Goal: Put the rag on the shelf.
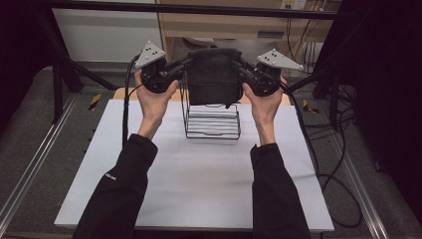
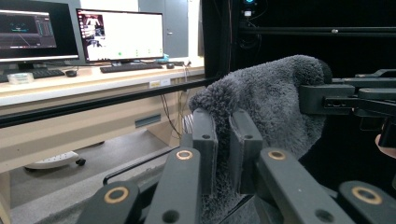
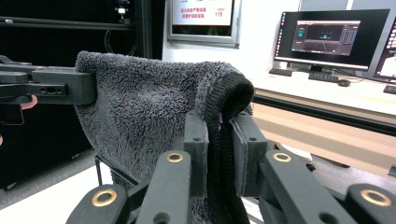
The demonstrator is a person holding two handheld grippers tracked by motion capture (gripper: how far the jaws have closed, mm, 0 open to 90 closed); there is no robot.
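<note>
above the black wire rack (image 1: 213,124) on the white table (image 1: 199,179), left gripper (image 1: 185,63) and right gripper (image 1: 242,65) each clench an edge of the dark grey fluffy towel (image 1: 214,74), stretched between them.

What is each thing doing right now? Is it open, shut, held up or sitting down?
Left gripper: shut on the towel's left edge.
Right gripper: shut on the towel's right edge.
Dark grey towel: held up, stretched between both grippers, hanging above the rack.
Wire rack: standing upright on the white table.
</note>
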